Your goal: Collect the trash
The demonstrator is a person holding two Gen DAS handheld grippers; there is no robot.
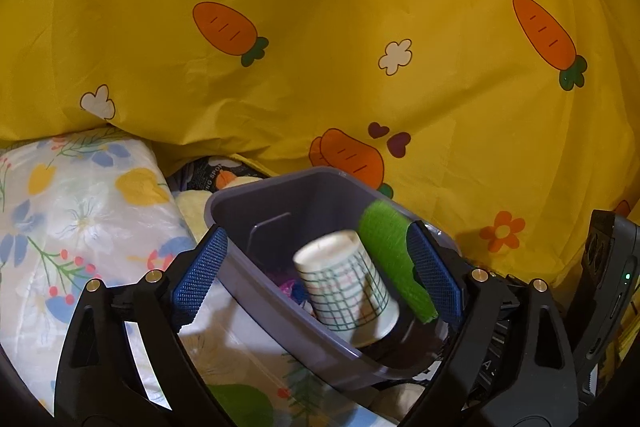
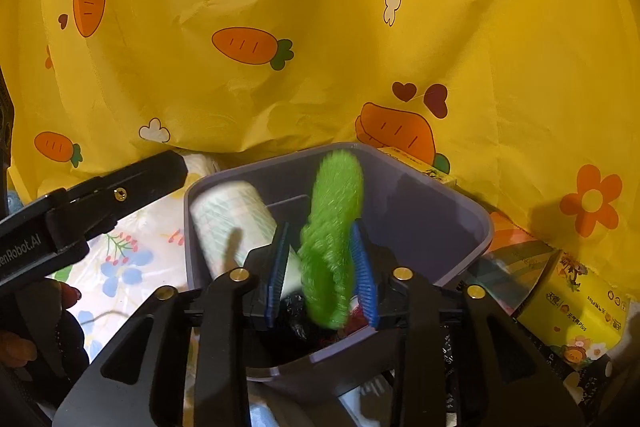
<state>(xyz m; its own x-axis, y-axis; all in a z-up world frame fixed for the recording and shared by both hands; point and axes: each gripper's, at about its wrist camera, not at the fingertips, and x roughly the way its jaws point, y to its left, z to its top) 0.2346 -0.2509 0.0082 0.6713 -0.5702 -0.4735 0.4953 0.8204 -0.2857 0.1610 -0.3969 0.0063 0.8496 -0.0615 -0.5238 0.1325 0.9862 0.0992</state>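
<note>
We see a yellow carrot-print cloth [image 1: 360,27] filling the far side. Near it sits the grey bin [image 2: 460,227]. Over the bin, our left gripper [image 1: 320,267] gapes wide, gripping nothing; the blurred paper cup [image 1: 348,283] lies between its pads. Our right gripper [image 2: 324,267] stands partly open around the green fuzzy piece [image 2: 332,227]; whether it is pinched, we cannot tell.
</note>
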